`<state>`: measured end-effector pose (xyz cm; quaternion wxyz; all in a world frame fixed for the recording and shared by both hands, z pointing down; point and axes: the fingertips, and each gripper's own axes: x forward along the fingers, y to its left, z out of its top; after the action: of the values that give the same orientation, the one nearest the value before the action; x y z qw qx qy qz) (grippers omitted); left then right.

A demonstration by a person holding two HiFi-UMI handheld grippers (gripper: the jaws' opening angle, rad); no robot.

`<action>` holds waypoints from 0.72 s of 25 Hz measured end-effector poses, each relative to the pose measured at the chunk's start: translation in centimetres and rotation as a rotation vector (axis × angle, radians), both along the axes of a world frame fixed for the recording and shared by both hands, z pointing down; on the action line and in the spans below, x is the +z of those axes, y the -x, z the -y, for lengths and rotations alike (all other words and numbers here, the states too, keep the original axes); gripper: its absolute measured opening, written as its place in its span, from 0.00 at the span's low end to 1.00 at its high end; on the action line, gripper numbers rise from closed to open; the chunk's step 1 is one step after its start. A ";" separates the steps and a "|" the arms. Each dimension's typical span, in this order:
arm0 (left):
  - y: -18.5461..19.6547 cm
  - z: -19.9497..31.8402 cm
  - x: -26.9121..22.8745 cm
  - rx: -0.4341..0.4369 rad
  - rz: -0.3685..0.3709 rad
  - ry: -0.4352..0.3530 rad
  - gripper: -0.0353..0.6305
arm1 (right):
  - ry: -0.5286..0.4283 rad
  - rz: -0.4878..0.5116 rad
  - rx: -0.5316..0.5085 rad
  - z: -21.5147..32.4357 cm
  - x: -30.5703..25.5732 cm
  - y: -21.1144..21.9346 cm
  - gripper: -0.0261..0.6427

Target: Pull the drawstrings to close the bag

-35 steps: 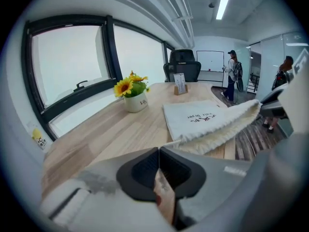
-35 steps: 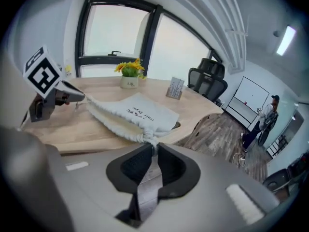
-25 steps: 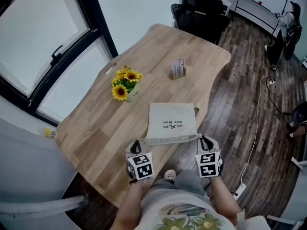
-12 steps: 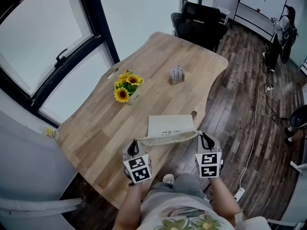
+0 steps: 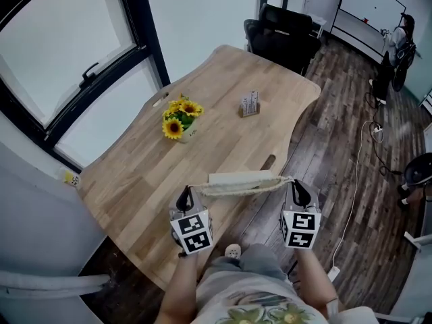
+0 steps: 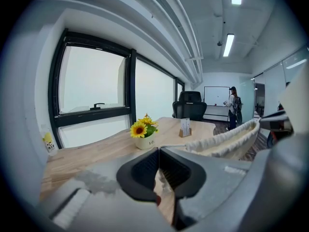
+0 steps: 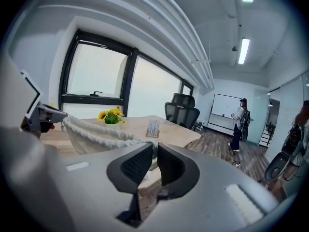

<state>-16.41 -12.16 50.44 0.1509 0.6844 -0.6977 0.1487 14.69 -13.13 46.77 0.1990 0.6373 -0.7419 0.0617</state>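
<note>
No print can be read: the marks on the white flower pot (image 6: 145, 142) and the small card stand (image 6: 185, 127) are too small.

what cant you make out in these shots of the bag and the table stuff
- Print on the bag: head view, it hangs edge-on, its face turned away.
- Bag's lower part: both gripper views, cut off by each gripper's own housing.
- Ends of the drawstring at the left gripper and right gripper: covered by the pads.
- Lettering on the card stand and flower pot: too small in every view.
</note>
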 end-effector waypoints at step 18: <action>0.3 1.3 -4.5 -0.001 0.042 -0.068 0.07 | -0.059 0.154 0.101 1.6 -3.0 -2.8 0.09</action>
<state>-16.75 -13.42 45.91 0.1131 0.6856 -0.7056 0.1392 17.48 -14.73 43.73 0.1191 0.6728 -0.7234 0.0987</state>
